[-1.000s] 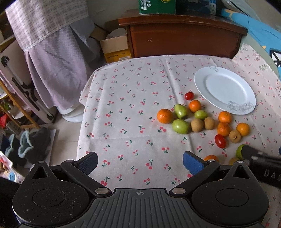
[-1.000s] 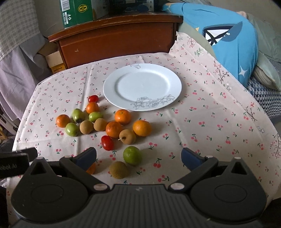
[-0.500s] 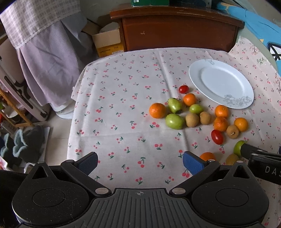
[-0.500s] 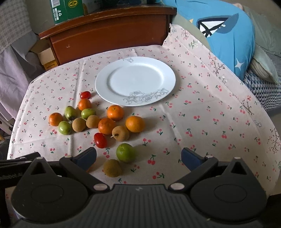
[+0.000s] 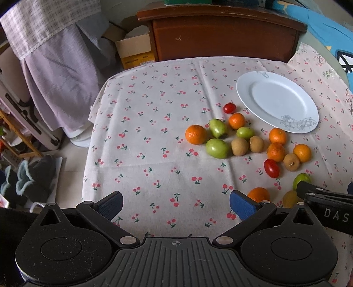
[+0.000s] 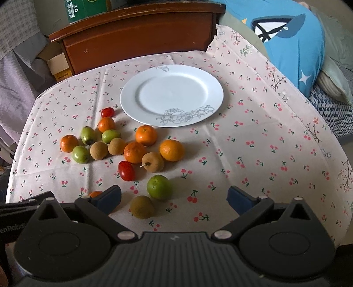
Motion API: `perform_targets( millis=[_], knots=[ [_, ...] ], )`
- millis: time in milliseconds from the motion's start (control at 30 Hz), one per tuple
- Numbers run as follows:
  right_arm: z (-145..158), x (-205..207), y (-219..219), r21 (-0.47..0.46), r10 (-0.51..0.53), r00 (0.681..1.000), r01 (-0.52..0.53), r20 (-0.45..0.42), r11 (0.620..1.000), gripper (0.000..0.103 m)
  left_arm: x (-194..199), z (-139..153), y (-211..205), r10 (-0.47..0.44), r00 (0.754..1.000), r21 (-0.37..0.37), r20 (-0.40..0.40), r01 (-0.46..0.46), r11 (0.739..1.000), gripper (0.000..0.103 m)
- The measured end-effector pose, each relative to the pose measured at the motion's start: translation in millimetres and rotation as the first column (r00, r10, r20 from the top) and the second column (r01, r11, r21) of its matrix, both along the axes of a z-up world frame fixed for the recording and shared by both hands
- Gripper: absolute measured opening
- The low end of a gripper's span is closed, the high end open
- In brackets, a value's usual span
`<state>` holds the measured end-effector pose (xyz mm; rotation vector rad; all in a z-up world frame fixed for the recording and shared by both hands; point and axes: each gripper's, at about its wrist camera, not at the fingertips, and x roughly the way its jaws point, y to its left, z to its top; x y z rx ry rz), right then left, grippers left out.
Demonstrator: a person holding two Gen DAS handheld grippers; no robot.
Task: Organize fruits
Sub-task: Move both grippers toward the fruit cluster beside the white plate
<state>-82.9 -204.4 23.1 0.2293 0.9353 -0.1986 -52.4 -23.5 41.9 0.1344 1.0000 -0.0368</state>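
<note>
Several small fruits lie loose on a cherry-print tablecloth [image 5: 154, 136]: oranges [image 6: 171, 150], green fruits [image 6: 159, 187], brown fruits [image 6: 141, 206] and red tomatoes [image 6: 126, 170]. A white plate [image 6: 215, 97] stands bare behind them; it also shows in the left wrist view [image 5: 245, 97]. My left gripper [image 5: 175, 204] is open and empty over the cloth's near part, left of the fruits [image 5: 217, 148]. My right gripper [image 6: 174, 197] is open and empty, low over the near fruits; the green and brown ones lie between its fingers.
A brown wooden cabinet [image 6: 141, 37] stands behind the table with a green box [image 6: 86, 10] on top. A blue cushion [image 6: 293, 42] lies to the right. Lilac cloth [image 5: 55, 72], a cardboard box [image 5: 134, 50] and floor clutter are left of the table edge.
Both grippers have shifted over the table, so the fruits and plate moved in each view. In the right wrist view the near fruits now lie closer between the fingers. Nothing was grasped.
</note>
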Motion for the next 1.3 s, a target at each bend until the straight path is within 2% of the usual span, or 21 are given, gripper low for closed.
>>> perform_targets(
  millis=[567,833,967,1100,1233,1300],
  knots=[
    [-1,-1,1,-0.008,0.014,1.000,-0.014,-0.001,1.000,0.102,-3,1,0,0.000,1.000,-0.033,-0.005,0.000,0.999,0.103],
    [4,-8,-12,0.025,0.053,0.999,-0.053,0.009,0.998,0.102,-9,1,0,-0.024,1.000,-0.047,0.008,0.025,0.999,0.103],
    [15,-14,-27,0.028,0.063,0.997,-0.065,0.044,0.998,0.102,-13,-1,1,-0.044,0.999,-0.059,0.016,0.045,0.997,0.103],
    [20,-23,-45,0.043,0.013,0.998,-0.016,0.066,0.999,0.102,-14,-7,1,-0.052,0.999,-0.080,0.000,0.052,0.995,0.103],
    [15,-29,-56,0.079,-0.034,0.998,0.029,0.058,0.996,0.101,-19,-8,-3,-0.085,0.996,-0.102,0.018,0.086,0.991,0.103],
    [12,-29,-60,0.097,-0.052,0.998,0.048,0.047,0.994,0.096,-21,-8,-8,-0.109,0.994,-0.102,0.031,0.111,0.989,0.103]
  ],
)
